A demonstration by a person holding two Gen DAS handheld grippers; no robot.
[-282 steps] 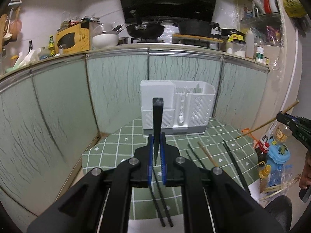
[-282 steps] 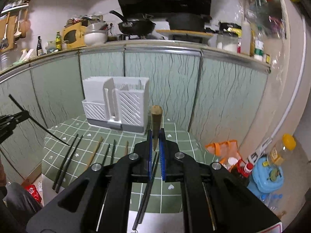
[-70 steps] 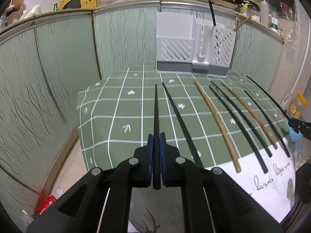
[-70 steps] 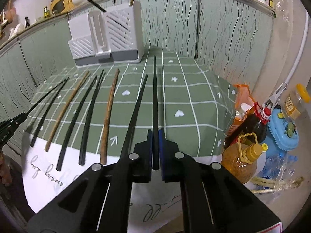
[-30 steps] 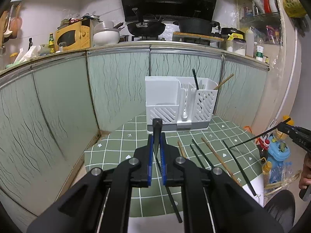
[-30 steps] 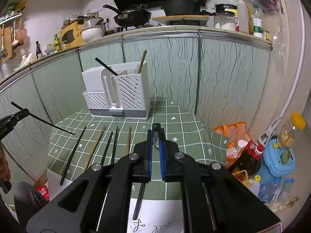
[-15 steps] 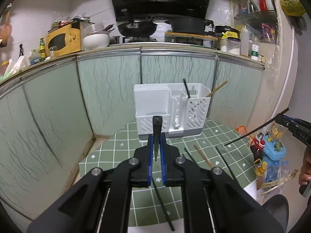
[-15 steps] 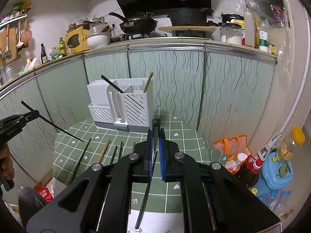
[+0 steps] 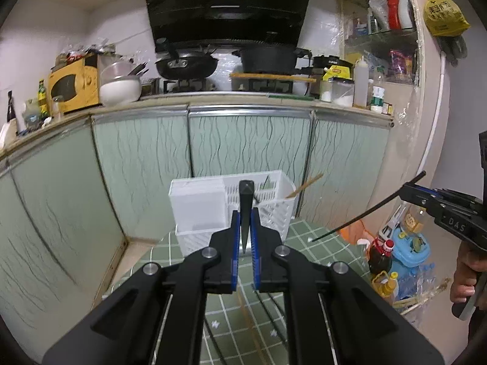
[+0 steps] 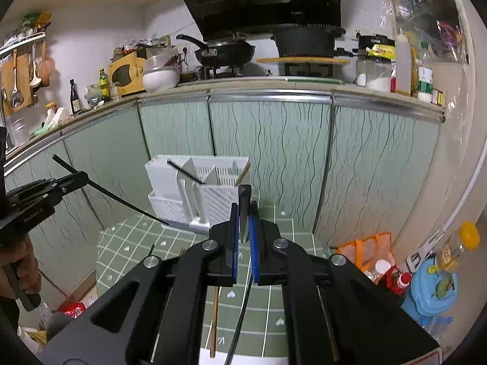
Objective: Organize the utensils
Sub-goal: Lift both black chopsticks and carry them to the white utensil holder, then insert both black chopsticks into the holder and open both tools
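My left gripper [image 9: 244, 231] is shut on a black chopstick [image 9: 246, 200] that points up toward the white utensil holder [image 9: 197, 203]. My right gripper [image 10: 243, 228] is shut on another black chopstick [image 10: 244, 210], raised before the same holder [image 10: 213, 200]. The holder stands at the back of the green checked table [image 10: 137, 243] and has a black chopstick [image 10: 182, 170] and a wooden chopstick [image 10: 242, 175] in it. Each gripper shows in the other's view, holding its chopstick slanted: the right one [image 9: 408, 187] and the left one [image 10: 80, 176].
Several more chopsticks lie on the table, partly hidden behind the gripper bodies [image 10: 215, 319]. Green cabinet doors [image 9: 243, 143] rise right behind the table. Bottles and a blue container [image 10: 432, 289] crowd the floor at the right.
Both grippers have risen and moved closer to the holder, each with its black chopstick; the holder looks larger and I now see into its top.
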